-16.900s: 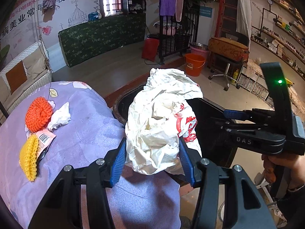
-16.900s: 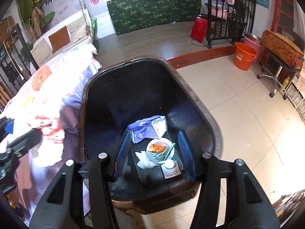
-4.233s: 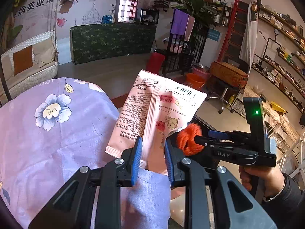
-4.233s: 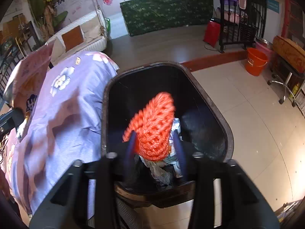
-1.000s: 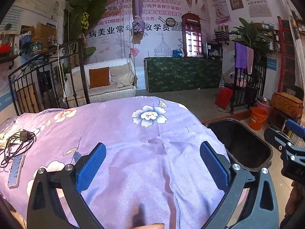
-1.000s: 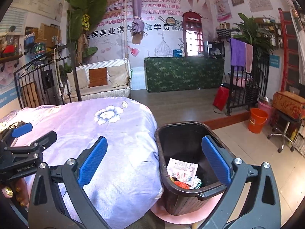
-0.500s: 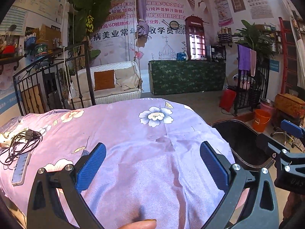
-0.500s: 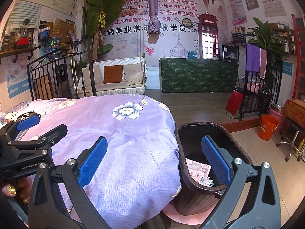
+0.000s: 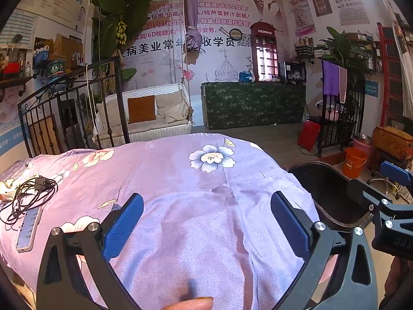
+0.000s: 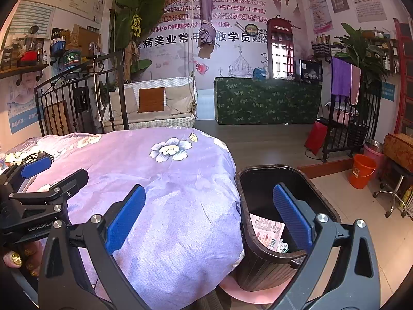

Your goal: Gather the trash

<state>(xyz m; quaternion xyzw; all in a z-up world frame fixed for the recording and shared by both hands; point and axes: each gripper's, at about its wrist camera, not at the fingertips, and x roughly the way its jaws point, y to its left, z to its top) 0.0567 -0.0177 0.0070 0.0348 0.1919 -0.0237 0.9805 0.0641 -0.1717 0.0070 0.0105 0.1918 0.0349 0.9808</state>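
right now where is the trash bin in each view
Left wrist: bin at the right edge, beside the bed, partly hidden behind the right gripper; contents not visible.
Right wrist: bin at lower centre-right, against the bedspread, a printed wrapper inside.
Shared landmark: the orange bucket on the floor beyond the bin.

Bin right of table; wrapper in bin; cables on table's left
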